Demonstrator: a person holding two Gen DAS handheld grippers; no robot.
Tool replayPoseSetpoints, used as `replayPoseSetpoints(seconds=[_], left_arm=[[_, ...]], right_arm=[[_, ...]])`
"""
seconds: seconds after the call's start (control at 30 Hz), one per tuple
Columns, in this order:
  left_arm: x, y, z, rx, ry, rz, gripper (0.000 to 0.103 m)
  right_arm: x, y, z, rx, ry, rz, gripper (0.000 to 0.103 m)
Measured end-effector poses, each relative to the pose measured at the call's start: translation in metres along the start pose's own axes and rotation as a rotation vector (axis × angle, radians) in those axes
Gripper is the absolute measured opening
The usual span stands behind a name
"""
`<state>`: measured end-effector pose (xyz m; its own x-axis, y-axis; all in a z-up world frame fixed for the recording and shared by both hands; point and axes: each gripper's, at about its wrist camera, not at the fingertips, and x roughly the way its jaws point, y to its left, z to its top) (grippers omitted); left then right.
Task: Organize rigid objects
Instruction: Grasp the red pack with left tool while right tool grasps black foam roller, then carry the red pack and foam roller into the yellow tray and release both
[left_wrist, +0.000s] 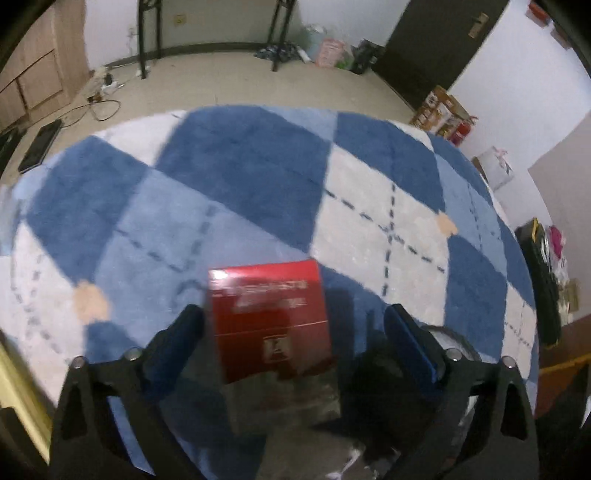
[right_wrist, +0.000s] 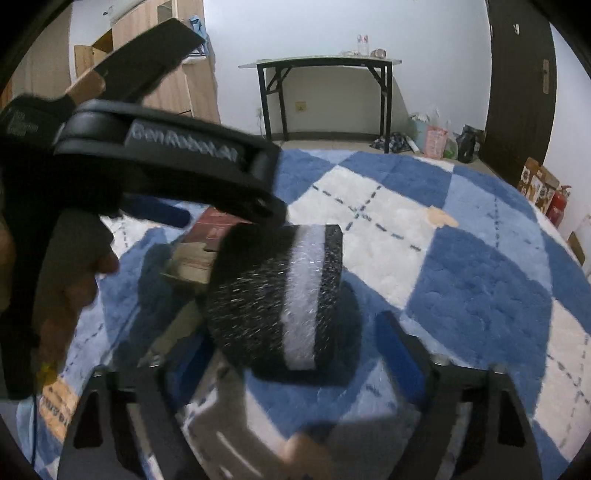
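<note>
Straddling red box (left_wrist: 267, 317) and black roll (right_wrist: 275, 295) untouched, both grippers (left_wrist: 291, 325) (right_wrist: 288, 343) gape; carpet (left_wrist: 369, 221) beyond lies bare.

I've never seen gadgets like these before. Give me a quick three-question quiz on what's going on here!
1. What sits between the fingers of the left gripper?
A. a red box
B. a green bottle
C. a metal spoon
2. True or false: the black-and-white foam block rests on bare wooden boards.
3. Fill in: the rug is checked in white and ____.

Key: 1 A. 2 False, it rests on the rug. 3 blue.
</note>
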<state>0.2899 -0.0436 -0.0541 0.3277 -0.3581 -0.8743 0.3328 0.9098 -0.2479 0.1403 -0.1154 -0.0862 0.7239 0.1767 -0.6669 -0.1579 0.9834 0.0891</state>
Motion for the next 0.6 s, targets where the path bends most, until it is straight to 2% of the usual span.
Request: replayPoseSetpoints(seconds=[0.03, 0.1, 0.13, 0.17, 0.3, 0.47, 0.6], left_arm=[[0.002, 0.000, -0.002, -0.008, -0.020, 0.005, 0.091], [0.001, 0.004, -0.003, -0.046, -0.042, 0.007, 0.075], [0.000, 0.006, -0.004, -0.064, -0.051, 0.035, 0.058], [0.000, 0.009, -0.004, -0.071, -0.055, 0.050, 0.058], [-0.016, 0.006, -0.009, -0.056, -0.076, 0.028, 0.058], [-0.084, 0.001, -0.033, -0.066, -0.212, 0.071, 0.058], [-0.156, 0.004, -0.072, -0.083, -0.310, 0.125, 0.058]], right_arm=[[0.004, -0.002, 0.000, 0.007, 0.006, 0.011, 0.069], [0.011, -0.005, 0.000, 0.014, 0.005, 0.049, 0.058], [0.010, -0.005, 0.000, 0.009, -0.006, 0.064, 0.053], [0.010, -0.002, 0.001, -0.007, -0.017, 0.060, 0.053], [0.009, -0.009, 0.000, 0.017, -0.032, 0.086, 0.051], [-0.017, -0.018, -0.002, -0.014, -0.080, 0.055, 0.051], [-0.054, -0.023, 0.006, -0.019, -0.120, 0.047, 0.051]])
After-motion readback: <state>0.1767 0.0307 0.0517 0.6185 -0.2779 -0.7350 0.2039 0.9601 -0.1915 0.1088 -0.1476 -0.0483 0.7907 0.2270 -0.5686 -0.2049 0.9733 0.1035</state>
